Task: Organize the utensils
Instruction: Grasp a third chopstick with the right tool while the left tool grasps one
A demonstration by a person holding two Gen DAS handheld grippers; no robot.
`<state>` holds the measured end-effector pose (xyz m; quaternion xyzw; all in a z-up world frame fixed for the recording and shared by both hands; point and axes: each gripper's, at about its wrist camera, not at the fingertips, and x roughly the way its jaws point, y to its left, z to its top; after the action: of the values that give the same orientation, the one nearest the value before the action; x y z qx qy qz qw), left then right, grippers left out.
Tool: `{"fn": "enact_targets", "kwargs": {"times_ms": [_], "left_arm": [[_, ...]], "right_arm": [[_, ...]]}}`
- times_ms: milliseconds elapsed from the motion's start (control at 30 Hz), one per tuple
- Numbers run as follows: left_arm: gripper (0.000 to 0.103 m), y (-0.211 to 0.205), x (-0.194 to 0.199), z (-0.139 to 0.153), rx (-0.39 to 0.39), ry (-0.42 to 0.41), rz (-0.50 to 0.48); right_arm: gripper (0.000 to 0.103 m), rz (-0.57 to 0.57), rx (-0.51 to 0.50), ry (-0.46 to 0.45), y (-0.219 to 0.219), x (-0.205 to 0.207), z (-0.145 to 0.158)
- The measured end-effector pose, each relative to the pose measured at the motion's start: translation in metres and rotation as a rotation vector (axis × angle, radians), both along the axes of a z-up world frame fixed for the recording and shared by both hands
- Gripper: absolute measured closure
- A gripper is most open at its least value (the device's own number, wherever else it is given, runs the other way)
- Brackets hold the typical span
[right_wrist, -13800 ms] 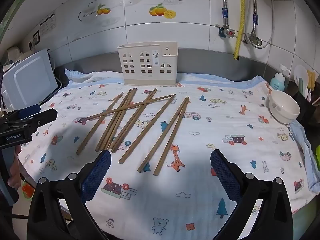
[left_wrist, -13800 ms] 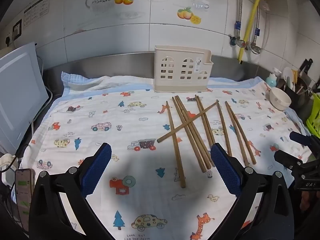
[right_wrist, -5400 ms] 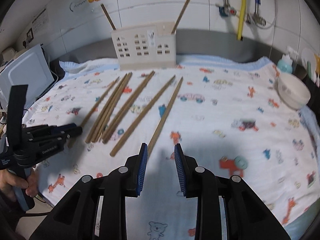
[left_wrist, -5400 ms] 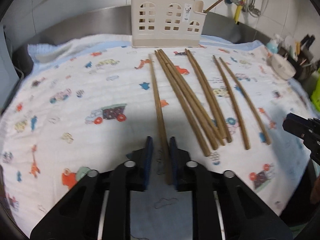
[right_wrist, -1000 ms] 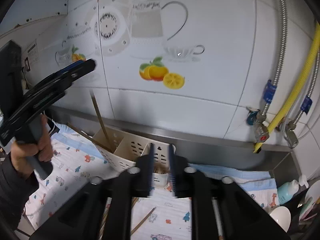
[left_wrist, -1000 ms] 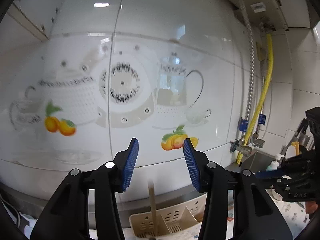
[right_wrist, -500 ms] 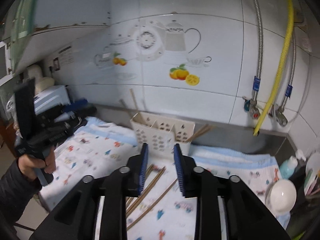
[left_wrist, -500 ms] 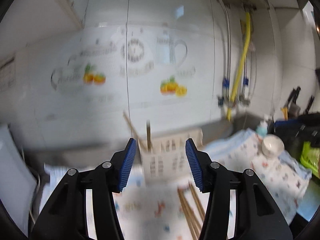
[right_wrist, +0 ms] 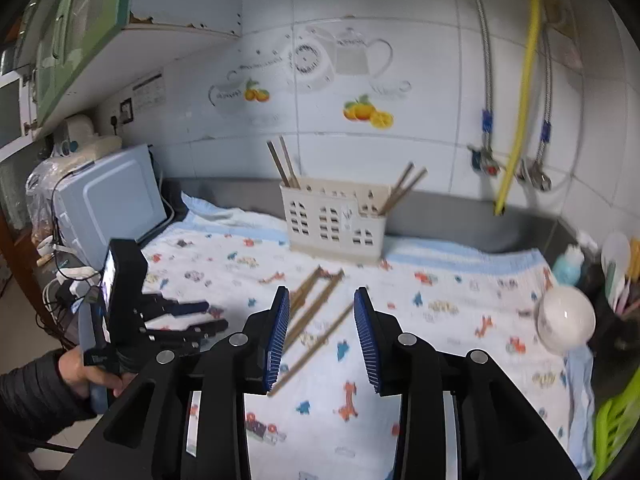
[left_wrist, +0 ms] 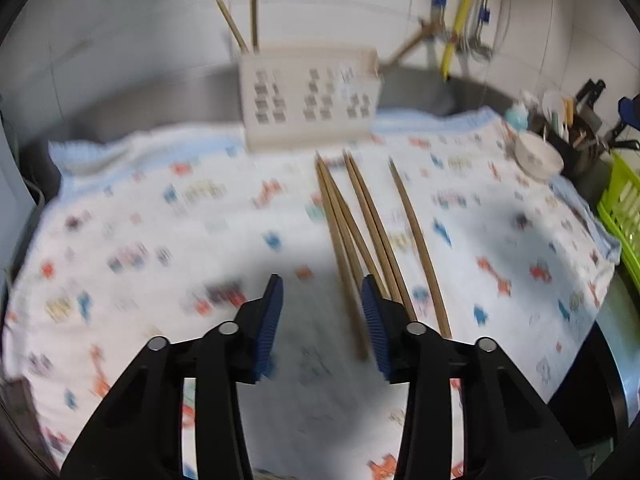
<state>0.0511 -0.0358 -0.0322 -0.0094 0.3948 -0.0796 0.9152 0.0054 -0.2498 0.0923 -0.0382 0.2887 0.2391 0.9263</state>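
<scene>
Several brown chopsticks (left_wrist: 360, 232) lie side by side on the patterned cloth (left_wrist: 160, 220); they also show in the right wrist view (right_wrist: 316, 312). A cream utensil holder (left_wrist: 308, 100) stands at the back with chopsticks upright in its left end (left_wrist: 252, 12) and leaning out of its right end (right_wrist: 400, 192). My left gripper (left_wrist: 322, 320) is open and empty, low over the near ends of the chopsticks. My right gripper (right_wrist: 322, 336) is open and empty, held higher. The left gripper also shows in the right wrist view (right_wrist: 188, 320).
A white bowl (right_wrist: 566, 320) sits at the cloth's right edge beside a dark caddy of utensils (left_wrist: 568, 136). A green basket (left_wrist: 624, 208) is at far right. A white appliance (right_wrist: 108, 196) stands at left. Pipes and a yellow hose (right_wrist: 520, 92) run down the tiled wall.
Both grippers have drawn back from the holder. The left has dropped low over the lying chopsticks; the right has opened wider. Chopsticks they carried now stand in the holder.
</scene>
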Motion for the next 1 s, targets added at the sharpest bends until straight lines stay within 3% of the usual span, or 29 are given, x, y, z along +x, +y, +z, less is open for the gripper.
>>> {"fn": "enact_targets", "kwargs": {"times_ms": [167, 367, 600, 867, 1000], "left_arm": [[0.072, -0.007, -0.001, -0.028, -0.01, 0.054, 0.0], [0.072, -0.009, 0.003, -0.04, -0.025, 0.086, 0.002], [0.076, -0.006, 0.011, -0.043, 0.096, 0.07, 0.062], [0.079, 0.022, 0.009, -0.032, -0.079, 0.062, 0.08], [0.079, 0.016, 0.003, -0.028, -0.101, 0.058, 0.049]], "right_arm": [[0.069, -0.033, 0.01, 0.043, -0.002, -0.003, -0.028], [0.069, -0.043, -0.002, 0.094, 0.005, -0.004, -0.059], [0.069, -0.049, -0.034, 0.13, 0.019, -0.002, -0.088], [0.072, -0.038, -0.023, 0.222, 0.049, 0.008, -0.129], [0.073, -0.039, -0.047, 0.234, 0.069, 0.012, -0.144]]}}
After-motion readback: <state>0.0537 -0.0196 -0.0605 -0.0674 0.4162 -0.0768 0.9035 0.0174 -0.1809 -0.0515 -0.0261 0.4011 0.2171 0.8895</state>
